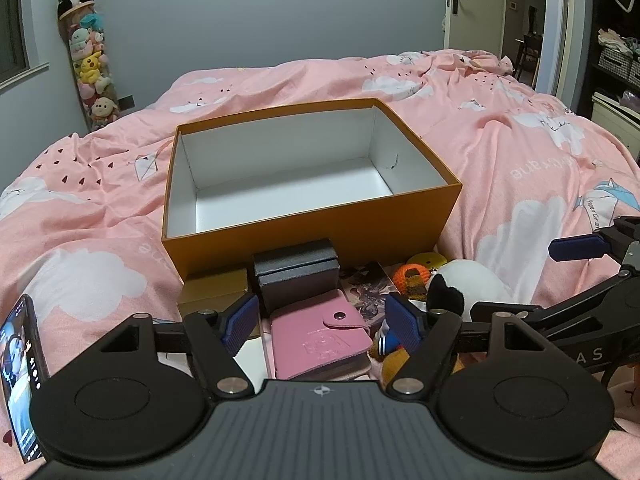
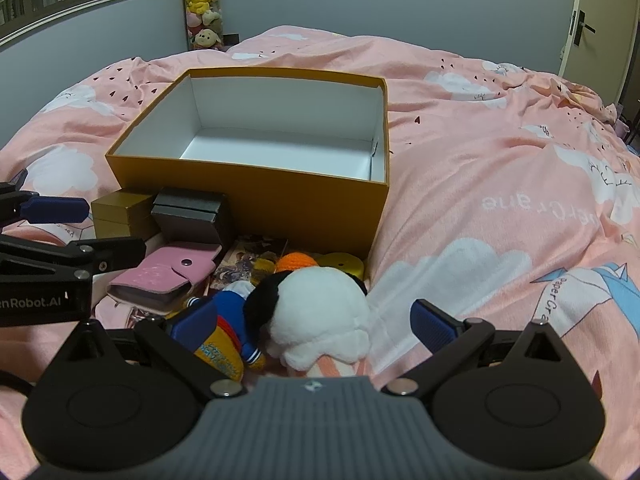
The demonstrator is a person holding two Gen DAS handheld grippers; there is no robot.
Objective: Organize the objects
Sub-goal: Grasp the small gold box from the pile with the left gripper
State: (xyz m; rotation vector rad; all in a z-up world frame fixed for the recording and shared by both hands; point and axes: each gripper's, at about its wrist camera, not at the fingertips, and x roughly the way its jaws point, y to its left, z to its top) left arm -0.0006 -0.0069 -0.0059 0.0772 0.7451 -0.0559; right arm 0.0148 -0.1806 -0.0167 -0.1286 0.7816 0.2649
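An open, empty orange box (image 1: pixel 312 224) (image 2: pixel 256 196) with a white inside sits on the pink bed. In front of it lie a dark grey case (image 1: pixel 298 278) (image 2: pixel 190 216), a gold box (image 1: pixel 214 290) (image 2: pixel 120 210), a pink wallet (image 1: pixel 320 340) (image 2: pixel 164 276), a white and black plush (image 1: pixel 468 284) (image 2: pixel 320 312), an orange crochet toy (image 1: pixel 410 276) (image 2: pixel 294 262) and a yellow disc (image 1: pixel 426 258) (image 2: pixel 344 264). My left gripper (image 1: pixel 320 324) is open, its fingers either side of the wallet. My right gripper (image 2: pixel 314 322) is open around the plush.
A phone (image 1: pixel 20 376) with a lit screen lies at the left. A picture card (image 1: pixel 370 288) (image 2: pixel 248 260) lies under the toys. The pink duvet (image 1: pixel 520 152) spreads wide to the right. Plush toys hang on the far wall (image 1: pixel 90 60).
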